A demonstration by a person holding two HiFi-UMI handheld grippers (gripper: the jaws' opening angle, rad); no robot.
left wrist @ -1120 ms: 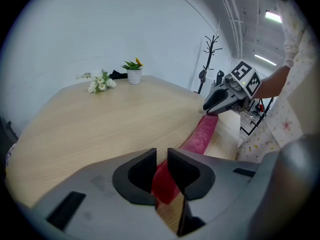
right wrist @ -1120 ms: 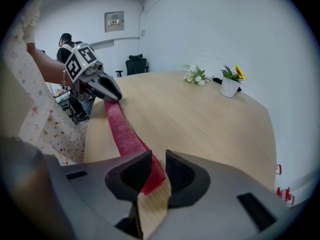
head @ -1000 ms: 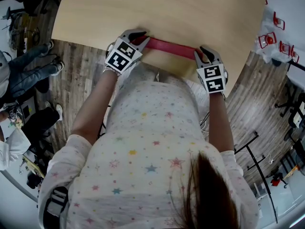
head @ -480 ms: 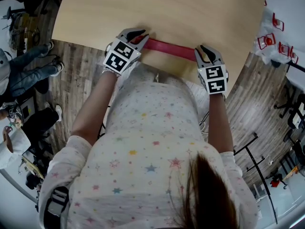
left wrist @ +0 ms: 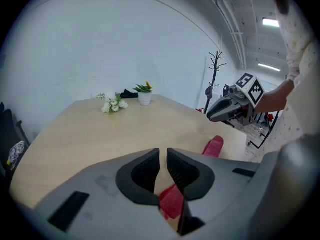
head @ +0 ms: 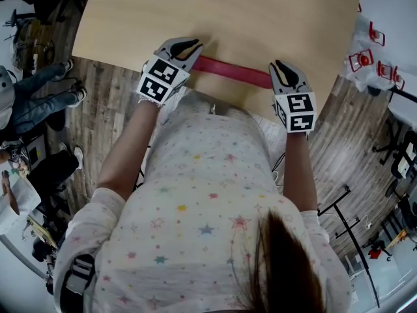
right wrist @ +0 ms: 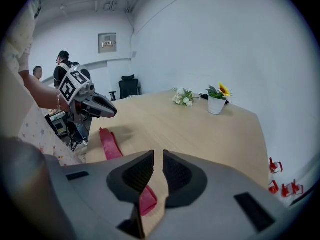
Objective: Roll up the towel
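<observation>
The red towel (head: 231,71) lies rolled into a thin tube on the wooden table (head: 260,12), close to its near edge. My left gripper (head: 189,44) hovers over the roll's left end, lifted off it. Its jaws stand almost together with nothing between them. In the left gripper view the gripper (left wrist: 163,156) shows the towel (left wrist: 172,203) below its pads. My right gripper (head: 281,67) hangs above the right end, likewise narrowed to a slit and empty. From the right gripper view, beneath that gripper (right wrist: 158,166), the towel (right wrist: 110,144) runs toward the left gripper (right wrist: 97,106).
A white pot with a yellow flower (left wrist: 145,98) and a small white bouquet (left wrist: 114,104) stand at the table's far end. Red clips (head: 371,51) lie on a white surface to the right. A seated person's legs (head: 39,90) are at the left.
Both grippers have risen off the ends of the towel roll and shifted slightly away from me. The roll stayed flat on the table.
</observation>
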